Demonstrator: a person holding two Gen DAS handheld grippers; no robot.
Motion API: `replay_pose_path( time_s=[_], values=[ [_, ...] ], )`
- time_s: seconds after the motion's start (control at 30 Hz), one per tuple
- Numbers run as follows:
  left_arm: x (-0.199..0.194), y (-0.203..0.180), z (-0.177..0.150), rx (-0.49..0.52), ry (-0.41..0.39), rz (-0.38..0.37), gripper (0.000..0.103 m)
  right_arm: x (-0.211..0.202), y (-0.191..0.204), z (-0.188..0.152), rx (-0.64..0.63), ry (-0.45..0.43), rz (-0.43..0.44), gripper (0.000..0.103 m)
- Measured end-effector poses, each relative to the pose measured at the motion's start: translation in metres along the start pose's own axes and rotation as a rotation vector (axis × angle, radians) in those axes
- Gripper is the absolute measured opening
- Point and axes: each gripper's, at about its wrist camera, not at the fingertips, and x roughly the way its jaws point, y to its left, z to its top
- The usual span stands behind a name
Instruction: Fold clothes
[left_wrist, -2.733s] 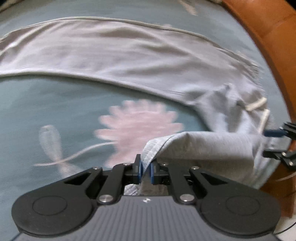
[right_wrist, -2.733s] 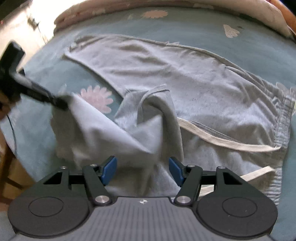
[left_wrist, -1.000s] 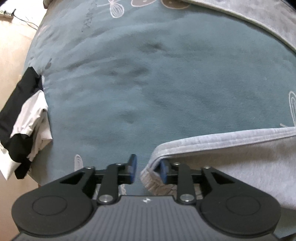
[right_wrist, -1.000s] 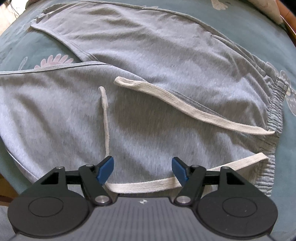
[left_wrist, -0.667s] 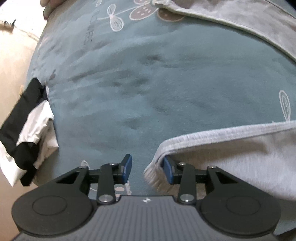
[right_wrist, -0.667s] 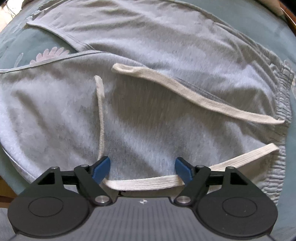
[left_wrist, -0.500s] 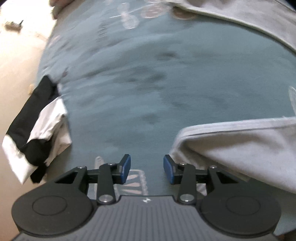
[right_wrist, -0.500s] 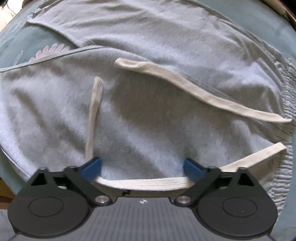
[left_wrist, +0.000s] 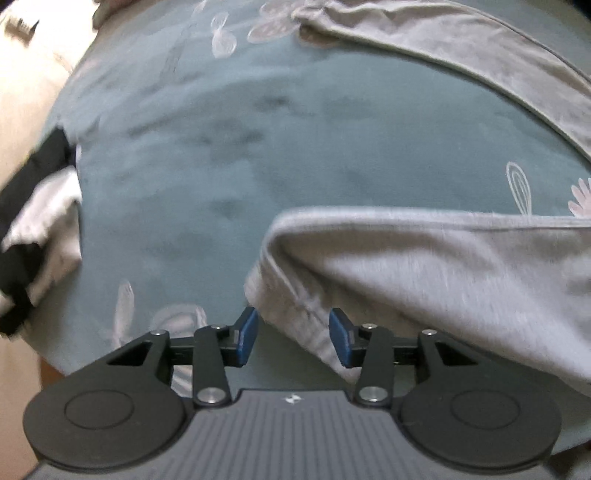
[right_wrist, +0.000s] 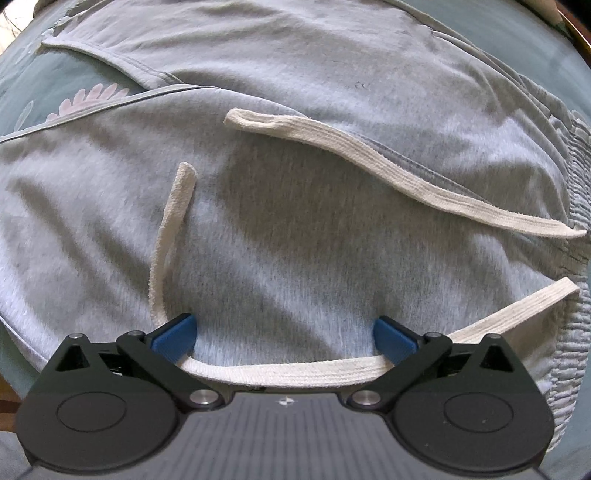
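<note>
In the left wrist view a black-and-white garment (left_wrist: 33, 229) hangs at the left edge of the teal floral bedspread (left_wrist: 295, 155). The grey sweatpants (right_wrist: 295, 229) lie spread across the bed, one leg's cuff (left_wrist: 291, 291) at lower centre between the parted, empty fingers of the left tool (left_wrist: 292, 336). The right tool (right_wrist: 284, 334) gapes wide over the seat, gripping nothing, a cream drawstring (right_wrist: 369, 155) trailing rightward. Soft, limp knit; hem and elastic waistband (right_wrist: 569, 229) look the firmest holds.
</note>
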Motion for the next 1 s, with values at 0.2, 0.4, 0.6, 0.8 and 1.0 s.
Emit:
replay_pose_path(
  time_s=[0.2, 0.4, 0.6, 0.8, 1.0],
  values=[
    [0.018, 0.024, -0.039, -0.419, 0.013, -0.238, 0.041, 0.0, 0.001, -0.001, 0.026, -0.005, -0.013, 0.103],
    [0.009, -0.013, -0.052, -0.374, -0.031, -0.365, 0.039, -0.001, 0.002, -0.007, 0.049, -0.036, -0.021, 0.103],
    [-0.023, -0.094, -0.057, 0.014, -0.086, -0.446, 0.04, -0.004, 0.006, -0.019, 0.089, -0.1, -0.041, 0.103],
    [-0.053, -0.157, -0.047, 0.275, -0.223, -0.56, 0.046, -0.008, 0.015, -0.018, 0.078, -0.097, -0.056, 0.103],
    [-0.028, -0.215, -0.044, 0.441, -0.2, -0.543, 0.046, -0.01, 0.025, -0.018, 0.051, -0.102, -0.075, 0.103]
  ],
)
